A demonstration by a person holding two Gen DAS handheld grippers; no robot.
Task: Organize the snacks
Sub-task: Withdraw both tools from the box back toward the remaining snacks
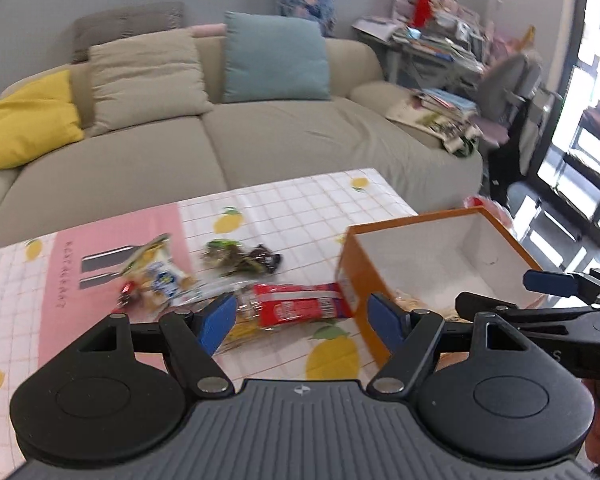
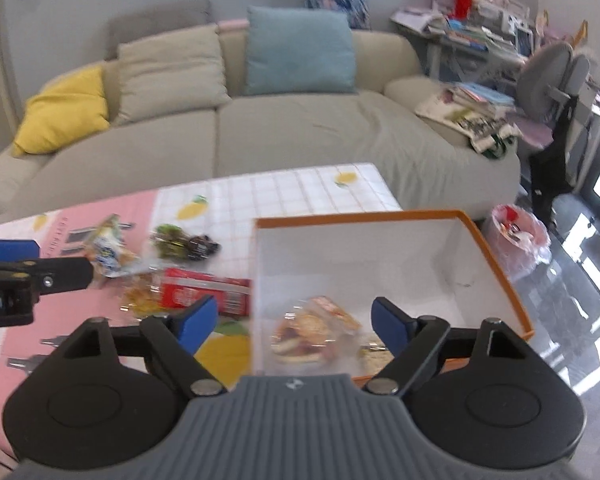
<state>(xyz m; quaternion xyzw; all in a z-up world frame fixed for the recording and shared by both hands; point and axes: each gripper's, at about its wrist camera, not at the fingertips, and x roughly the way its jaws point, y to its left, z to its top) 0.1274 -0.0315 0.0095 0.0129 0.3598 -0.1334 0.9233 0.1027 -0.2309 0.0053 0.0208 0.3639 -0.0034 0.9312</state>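
An orange box (image 1: 360, 280) (image 2: 496, 248) with a white inside stands on the table's right part. A clear bag of round crackers (image 2: 312, 332) lies on its floor, below my right gripper (image 2: 296, 326), which is open and holds nothing. My left gripper (image 1: 302, 320) is open and empty above a red packet (image 1: 300, 302) (image 2: 204, 290) left of the box. Further left lie a yellow-and-blue bag (image 1: 160, 276) (image 2: 108, 254), a dark green-brown packet (image 1: 240, 258) (image 2: 184, 244) and a clear bag of yellow snacks (image 2: 140, 298). The right gripper's fingers (image 1: 548, 282) show at the right of the left wrist view.
The table wears a lemon-print cloth (image 1: 300, 208) with a pink panel (image 2: 60, 312). Behind it stands a beige sofa (image 1: 220, 140) with cushions. Cluttered shelves (image 1: 440, 40), a grey chair (image 2: 552, 80) and a plastic-lined bin (image 2: 518, 236) fill the right side.
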